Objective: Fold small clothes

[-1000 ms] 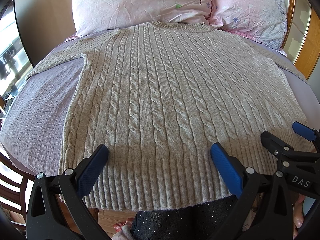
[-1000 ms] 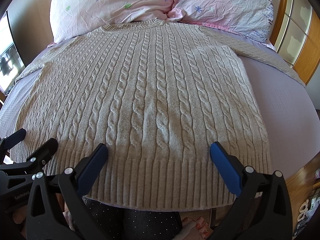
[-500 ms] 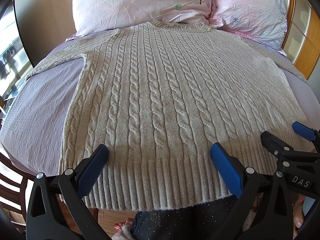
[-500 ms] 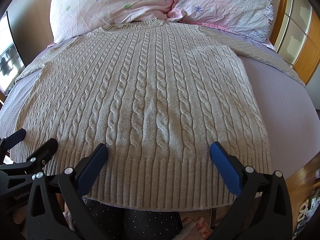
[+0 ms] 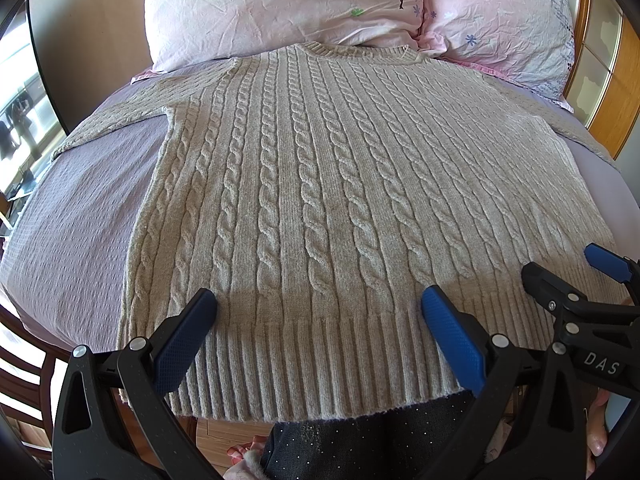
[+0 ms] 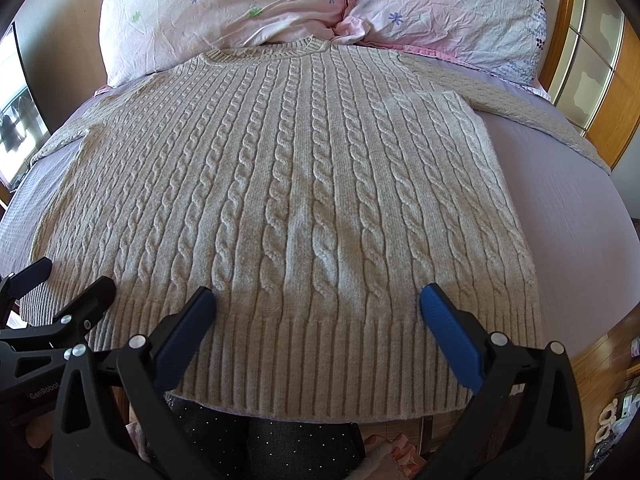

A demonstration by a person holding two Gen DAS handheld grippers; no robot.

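A beige cable-knit sweater (image 5: 320,184) lies flat and spread out on the bed, neck toward the pillows, ribbed hem at the near edge; it also shows in the right wrist view (image 6: 288,200). My left gripper (image 5: 318,308) is open and empty, hovering over the hem's left half. My right gripper (image 6: 316,304) is open and empty over the hem's right half. The right gripper shows at the right edge of the left wrist view (image 5: 568,276). The left gripper shows at the left edge of the right wrist view (image 6: 64,284).
The bed has a lilac sheet (image 5: 80,220) (image 6: 560,200). Two pink floral pillows (image 5: 280,4) (image 6: 440,4) lie at the head. A wooden headboard (image 6: 592,60) stands at the right. The person's dark dotted trousers (image 5: 360,448) are below the hem.
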